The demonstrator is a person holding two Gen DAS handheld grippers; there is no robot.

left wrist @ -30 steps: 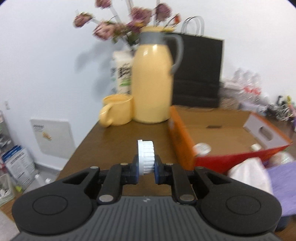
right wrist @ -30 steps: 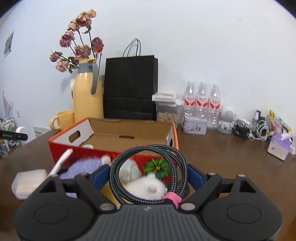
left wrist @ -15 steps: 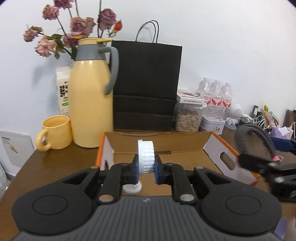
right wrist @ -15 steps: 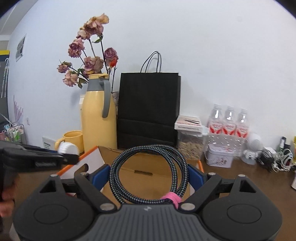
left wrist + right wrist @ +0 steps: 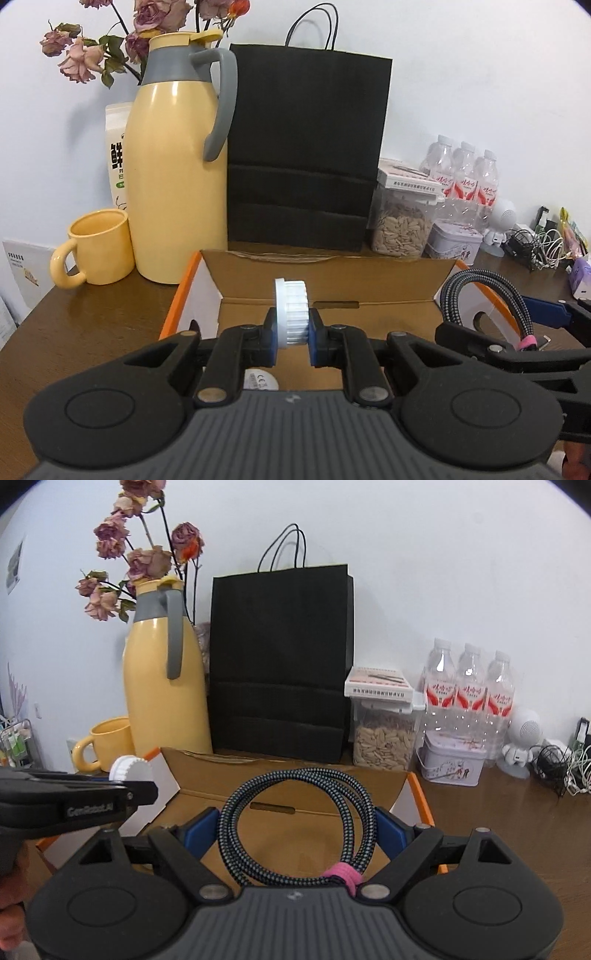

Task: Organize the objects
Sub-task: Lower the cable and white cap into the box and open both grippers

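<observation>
From the left wrist, the left gripper [image 5: 291,341] held the white cap [image 5: 291,312] between closed fingers above the box [image 5: 399,275]; it should drop low before letting go. From the right wrist, the right gripper [image 5: 295,829] clasped the cable [image 5: 295,823] over the box, best released flat inside.

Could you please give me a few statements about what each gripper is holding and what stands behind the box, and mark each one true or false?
1. The left gripper is shut on a white ribbed cap. True.
2. The right gripper holds a coiled braided cable bound with a pink tie. True.
3. The cardboard box has its lid closed. False: it is open, and both grippers are held over it.
4. The yellow mug stands right of the black paper bag. False: it stands left of the yellow jug, which is left of the bag.
5. Three water bottles stand by the wall. True.
</observation>
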